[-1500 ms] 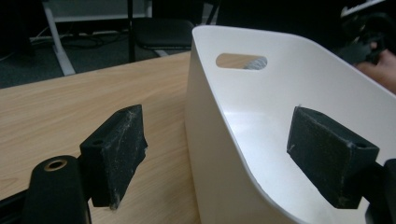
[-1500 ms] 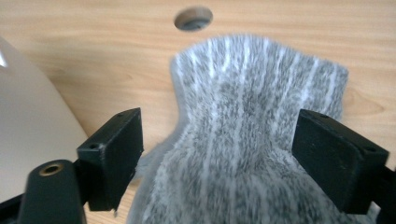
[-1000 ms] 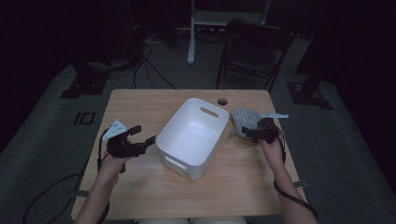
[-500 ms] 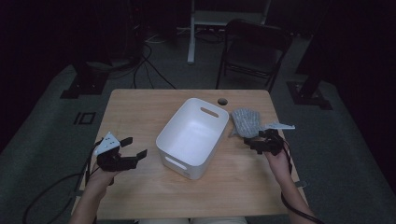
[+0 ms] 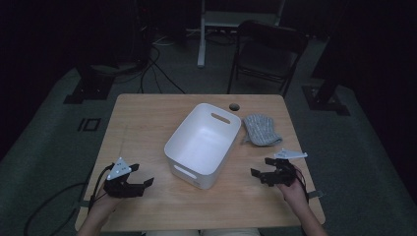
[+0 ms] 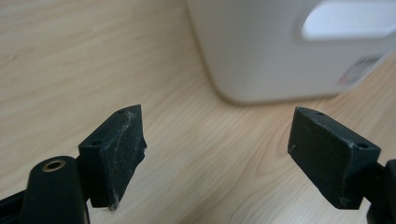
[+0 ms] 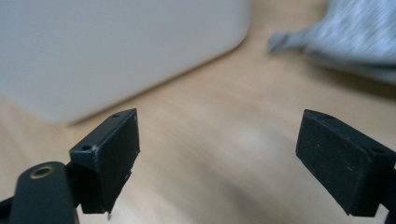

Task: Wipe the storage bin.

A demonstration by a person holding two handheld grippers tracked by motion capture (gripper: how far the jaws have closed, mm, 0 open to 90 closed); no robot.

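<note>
A white plastic basket with handle slots stands in the middle of the wooden table, nothing in it. A grey knitted cloth lies just right of it. My left gripper is low over the table's near left, open and holding nothing, pointing at the basket's near end. My right gripper hovers at the near right, also open with nothing between its jaws. In the right gripper view the basket wall is ahead on the left and the grey cloth at the upper right.
A round hole sits near the table's far edge. Beyond the table stand a dark folding chair, a desk leg and cables on the grey floor. Bare wood lies to the left of the basket and along the near edge.
Both hands have drawn back toward the near edge of the table. The right gripper has moved away from the grey cloth, which now lies by itself beside the basket.
</note>
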